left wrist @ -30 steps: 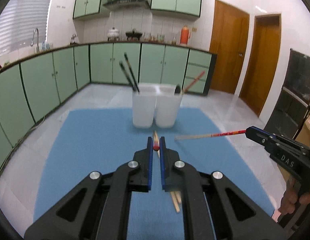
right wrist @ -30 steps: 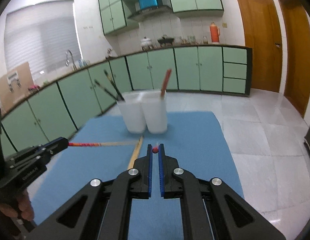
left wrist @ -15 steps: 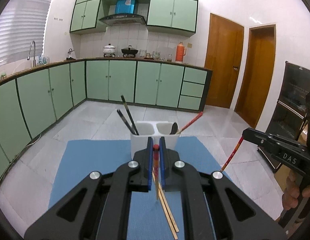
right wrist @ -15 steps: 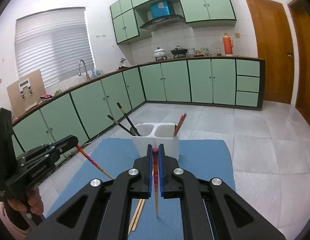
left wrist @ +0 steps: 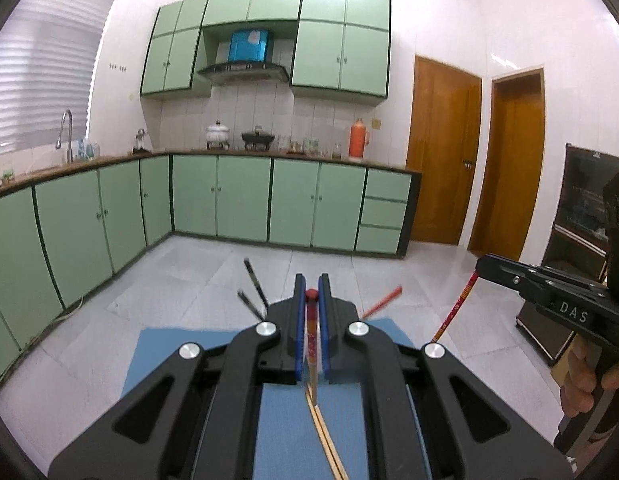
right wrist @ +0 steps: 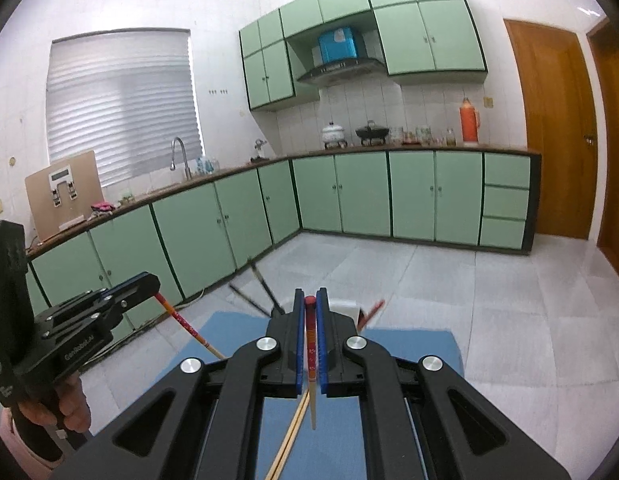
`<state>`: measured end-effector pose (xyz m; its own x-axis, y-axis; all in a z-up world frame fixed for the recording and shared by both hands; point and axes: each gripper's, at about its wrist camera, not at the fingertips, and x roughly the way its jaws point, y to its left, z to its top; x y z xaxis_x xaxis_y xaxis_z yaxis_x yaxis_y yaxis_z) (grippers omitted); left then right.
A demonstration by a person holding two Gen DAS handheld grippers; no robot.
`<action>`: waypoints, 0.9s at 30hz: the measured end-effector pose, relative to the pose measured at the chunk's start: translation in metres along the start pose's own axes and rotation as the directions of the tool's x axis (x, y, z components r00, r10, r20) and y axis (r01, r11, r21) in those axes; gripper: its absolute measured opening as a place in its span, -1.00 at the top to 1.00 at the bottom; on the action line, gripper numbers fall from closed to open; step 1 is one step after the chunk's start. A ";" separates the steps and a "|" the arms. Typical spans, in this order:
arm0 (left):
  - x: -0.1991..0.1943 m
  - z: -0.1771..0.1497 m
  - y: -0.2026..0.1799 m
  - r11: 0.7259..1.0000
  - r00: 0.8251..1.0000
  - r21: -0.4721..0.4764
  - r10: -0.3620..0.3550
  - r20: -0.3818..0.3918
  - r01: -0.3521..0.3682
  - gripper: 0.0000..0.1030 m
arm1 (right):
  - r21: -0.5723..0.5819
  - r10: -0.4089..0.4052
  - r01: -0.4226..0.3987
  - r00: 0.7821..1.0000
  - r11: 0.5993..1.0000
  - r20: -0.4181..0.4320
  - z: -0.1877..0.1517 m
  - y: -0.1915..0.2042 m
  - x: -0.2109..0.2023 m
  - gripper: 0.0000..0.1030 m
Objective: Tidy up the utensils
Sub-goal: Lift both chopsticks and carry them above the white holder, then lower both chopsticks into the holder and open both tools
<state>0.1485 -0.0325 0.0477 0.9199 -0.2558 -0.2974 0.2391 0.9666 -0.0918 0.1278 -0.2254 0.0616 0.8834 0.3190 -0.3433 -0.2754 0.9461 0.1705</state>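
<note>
The left gripper is gripping a red-topped chopstick between its closed jaws; the stick is hanging point down above the blue mat. The right gripper is closed in the same way on a second chopstick, which is also pointing down over the mat. Two plain wooden chopsticks are lying on the mat below the grippers. The white holder is standing at the far end of the mat, mostly hidden behind the grippers. Two black sticks are leaning out of its left compartment, and one red stick is leaning out of the right one.
</note>
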 end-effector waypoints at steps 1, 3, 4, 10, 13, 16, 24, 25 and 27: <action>0.001 0.006 0.000 1.000 1.000 -0.001 0.000 0.013 0.000 0.90 | -0.002 0.000 0.000 1.000 1.000 0.016 0.008 0.000 0.001 0.89; 0.005 0.018 -0.001 1.000 0.999 -0.005 0.000 0.039 0.000 0.90 | -0.003 0.001 -0.001 0.999 1.000 0.038 0.021 -0.001 0.004 0.89; 0.007 0.023 -0.001 1.000 0.999 -0.008 0.000 0.052 0.001 0.90 | -0.004 0.002 -0.001 0.999 1.000 0.046 0.026 -0.001 0.005 0.89; 0.025 0.054 -0.003 1.000 0.993 -0.017 0.012 0.120 -0.010 0.90 | 0.008 -0.011 0.011 0.994 1.000 0.107 0.064 -0.007 0.024 0.89; 0.041 0.066 -0.002 0.999 0.988 -0.019 0.030 0.154 -0.027 0.90 | 0.007 -0.031 0.030 0.991 1.000 0.132 0.077 -0.012 0.038 0.89; 0.062 0.071 -0.002 0.999 0.985 -0.014 0.047 0.164 -0.045 0.90 | 0.010 -0.046 0.045 0.990 0.999 0.130 0.084 -0.018 0.059 0.89; 0.128 0.052 -0.002 0.997 0.992 0.009 0.073 0.105 -0.074 0.90 | 0.007 -0.075 0.074 0.995 0.997 0.070 0.069 -0.033 0.120 0.90; 0.133 0.048 0.000 0.997 0.993 0.009 0.074 0.095 -0.076 0.90 | 0.007 -0.076 0.076 0.996 0.997 0.056 0.064 -0.035 0.128 0.90; 0.146 0.038 0.002 0.997 0.996 0.009 0.073 0.060 -0.074 0.90 | 0.010 -0.075 0.074 0.996 0.997 0.039 0.054 -0.037 0.135 0.90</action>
<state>0.2953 -0.0677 0.0404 0.9520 -0.1833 -0.2452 0.1736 0.9829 -0.0610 0.2780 -0.2208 0.0592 0.9156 0.2450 -0.3189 -0.2052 0.9666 0.1535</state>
